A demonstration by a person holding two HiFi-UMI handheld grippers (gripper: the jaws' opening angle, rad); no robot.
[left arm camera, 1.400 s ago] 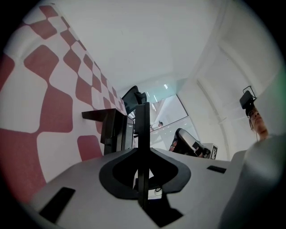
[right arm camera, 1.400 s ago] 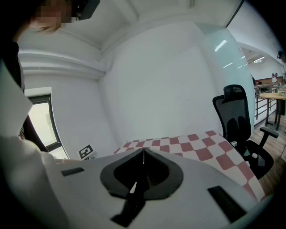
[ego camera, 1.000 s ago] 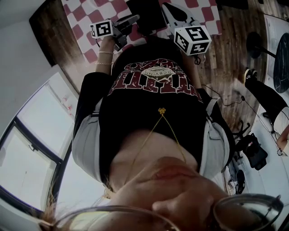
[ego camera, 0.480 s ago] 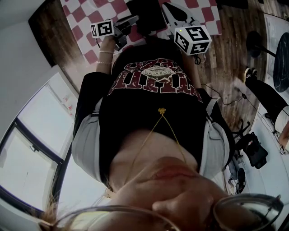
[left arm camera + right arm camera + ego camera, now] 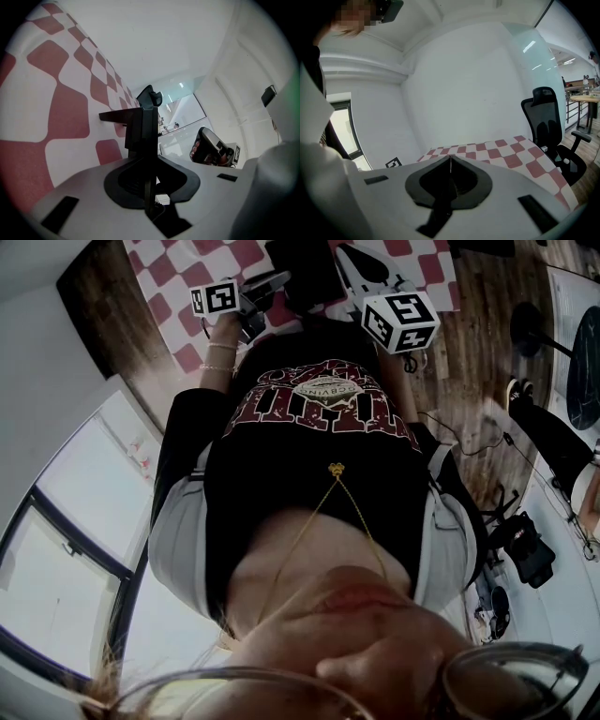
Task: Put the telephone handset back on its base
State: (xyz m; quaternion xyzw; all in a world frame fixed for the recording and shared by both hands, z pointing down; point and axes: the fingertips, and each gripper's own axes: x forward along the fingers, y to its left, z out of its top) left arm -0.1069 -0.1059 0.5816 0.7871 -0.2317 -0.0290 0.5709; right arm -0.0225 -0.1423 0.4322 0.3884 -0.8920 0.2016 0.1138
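In the head view the middle is filled by the person's black printed shirt (image 5: 309, 456), over which a thin chain (image 5: 335, 471) is hung; just past the shirt the left gripper (image 5: 146, 140) is marked at 11 o'clock by its left cube (image 5: 213, 298), and the right gripper (image 5: 450, 159) at 1 o'clock by its right cube (image 5: 400, 322); both are held over a red-and-white checked cloth (image 5: 173, 268) at 12 o'clock. The left gripper's jaws are closed on a black thing, taken for the handset (image 5: 140, 126); in the left gripper view it is seen standing past the jaw tips toward 12 o'clock, with a flat bar of it pointing to 9 o'clock, and it is held clear above the cloth. The right gripper's jaws are pressed together with nothing between them, their tips seen against the cloth's far edge at 12 o'clock in the right gripper view. A hand (image 5: 197, 151) wrapped round a dark handle is seen at 3 o'clock in the left gripper view. Between the two grippers, at 12 o'clock in the head view, a black block (image 5: 305, 268) is seen on the cloth; whether it is the base cannot be told. Farther off, an office chair (image 5: 548, 126) is seen at 3 o'clock in the right gripper view, and a wooden floor (image 5: 478, 334) at 2 o'clock in the head view.
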